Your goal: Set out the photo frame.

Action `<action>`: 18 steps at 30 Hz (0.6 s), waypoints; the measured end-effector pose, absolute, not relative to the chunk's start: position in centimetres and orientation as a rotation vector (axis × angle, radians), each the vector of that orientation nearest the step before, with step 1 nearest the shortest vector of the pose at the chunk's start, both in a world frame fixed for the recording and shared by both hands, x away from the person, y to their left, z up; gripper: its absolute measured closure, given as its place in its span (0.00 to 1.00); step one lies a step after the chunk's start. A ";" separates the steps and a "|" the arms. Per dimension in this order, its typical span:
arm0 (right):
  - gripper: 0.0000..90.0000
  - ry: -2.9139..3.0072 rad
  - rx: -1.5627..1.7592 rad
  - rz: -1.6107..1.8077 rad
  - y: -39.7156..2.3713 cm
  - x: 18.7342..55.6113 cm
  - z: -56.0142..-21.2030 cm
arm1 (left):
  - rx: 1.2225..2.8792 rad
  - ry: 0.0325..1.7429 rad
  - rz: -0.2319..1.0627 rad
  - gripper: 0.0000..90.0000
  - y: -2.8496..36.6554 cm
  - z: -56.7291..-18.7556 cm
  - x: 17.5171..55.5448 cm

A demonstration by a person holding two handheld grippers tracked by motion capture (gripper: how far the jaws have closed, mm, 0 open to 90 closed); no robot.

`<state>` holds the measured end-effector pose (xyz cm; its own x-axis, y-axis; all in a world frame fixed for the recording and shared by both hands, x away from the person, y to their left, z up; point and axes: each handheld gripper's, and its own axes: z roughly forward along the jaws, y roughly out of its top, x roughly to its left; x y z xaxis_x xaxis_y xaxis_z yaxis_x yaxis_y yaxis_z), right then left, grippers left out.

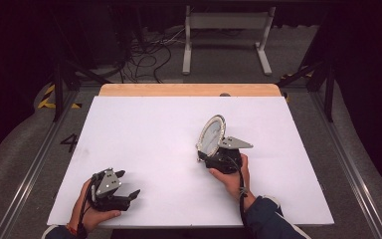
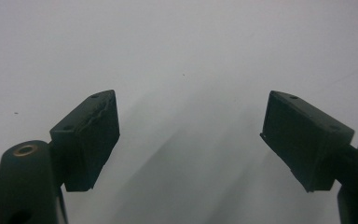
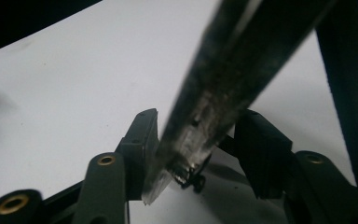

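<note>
The right tool [image 1: 210, 158] pinches the lower edge of a round mirror [image 1: 212, 134], which stands tilted on the white worktop [image 1: 144, 129], right of its middle. The left tool [image 1: 128, 185], well apart near the worktop's front left corner, is spread wide with nothing between its jaws.

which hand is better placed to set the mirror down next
Right. Its tool already has the oval mirror between its jaws, upright over the table. The left tool sits open and empty, far off.
</note>
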<state>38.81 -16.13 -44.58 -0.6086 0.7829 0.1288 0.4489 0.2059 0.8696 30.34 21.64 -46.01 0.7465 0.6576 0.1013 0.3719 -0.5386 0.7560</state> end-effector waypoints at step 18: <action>0.62 2.119 1.208 1.373 -16.0 39.0 -44.6 | 2.209 0.758 0.474 0.21 21.6 -46.2 30.3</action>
